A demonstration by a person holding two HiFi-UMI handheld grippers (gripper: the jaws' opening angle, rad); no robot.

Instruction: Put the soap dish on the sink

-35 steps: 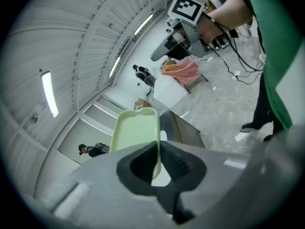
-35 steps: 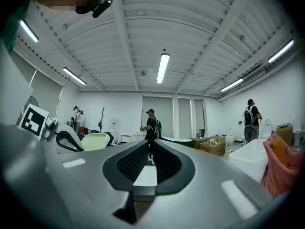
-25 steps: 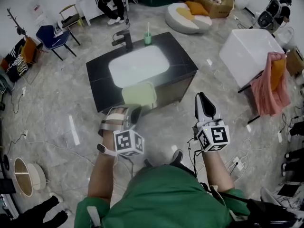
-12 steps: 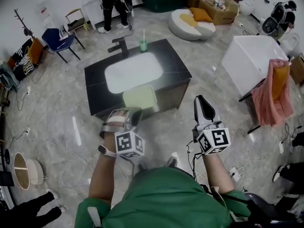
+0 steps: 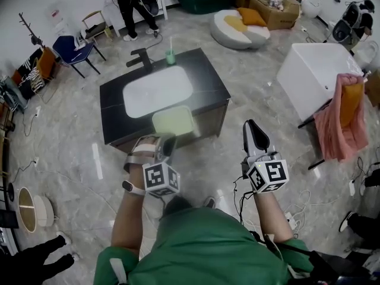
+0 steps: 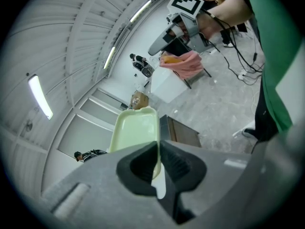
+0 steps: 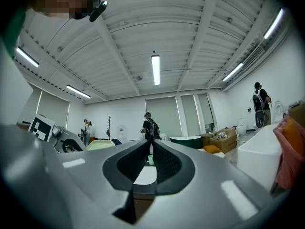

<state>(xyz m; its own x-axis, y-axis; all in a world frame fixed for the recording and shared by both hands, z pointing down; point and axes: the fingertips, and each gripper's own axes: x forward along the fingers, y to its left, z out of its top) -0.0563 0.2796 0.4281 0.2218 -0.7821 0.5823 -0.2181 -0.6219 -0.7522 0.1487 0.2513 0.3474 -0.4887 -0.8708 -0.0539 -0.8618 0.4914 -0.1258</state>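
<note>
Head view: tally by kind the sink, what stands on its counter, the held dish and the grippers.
Sink: 1
Faucet: 1
Green cup: 1
Soap dish: 1
Grippers: 2, the left gripper holding the soap dish and the right gripper
Total: 6

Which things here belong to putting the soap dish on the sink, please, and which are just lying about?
Job in hand:
soap dish
left tongs, shut on it
sink

Lying about:
green cup
blue chair
pink cloth
cardboard box

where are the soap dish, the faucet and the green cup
soap dish (image 5: 173, 122): head view, centre of tray
faucet (image 5: 142, 57): head view, its body
green cup (image 5: 170, 57): head view, its side
</note>
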